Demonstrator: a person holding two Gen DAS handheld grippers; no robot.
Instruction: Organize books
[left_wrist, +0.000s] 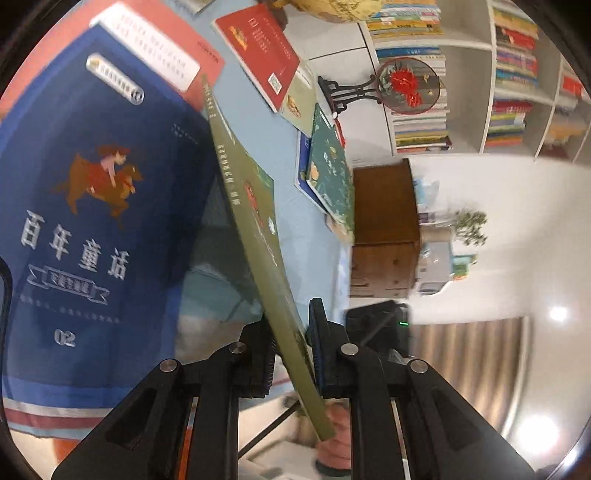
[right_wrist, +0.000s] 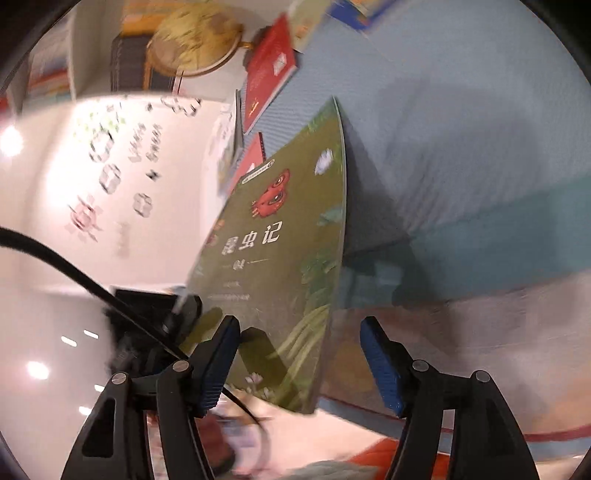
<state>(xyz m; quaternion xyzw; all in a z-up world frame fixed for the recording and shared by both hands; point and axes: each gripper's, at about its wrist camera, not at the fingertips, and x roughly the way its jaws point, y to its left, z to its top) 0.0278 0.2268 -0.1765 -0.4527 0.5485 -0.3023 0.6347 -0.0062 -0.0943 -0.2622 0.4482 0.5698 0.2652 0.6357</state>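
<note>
- Blue book (left_wrist: 96, 206): seen at far left of the left wrist view, cover up, lying over a red book (left_wrist: 162, 48) on the blue cloth (left_wrist: 288, 122).
- Green book (left_wrist: 255, 229): held edge-on above the cloth, just right of the blue book; the front cover is shown in the right wrist view.
- Left gripper (left_wrist: 291, 354): clenched on the green book near its lower edge, a pad pressed to each face.
- Loose books (left_wrist: 325, 170): scattered further right on the cloth, well apart from the held one.
- Shelves (left_wrist: 469, 92): seen at far right, already stocked.
- Right gripper (right_wrist: 299, 362): released; jaws stand apart, the green book's lower corner between them, no pad seen touching.
- Risk: the thin book is gripped at one edge only, so it may be judged liable to sag, swing or slip from the pads.
- Risk: its free corner could be caught on the blue book or the cloth if lowered.
</note>
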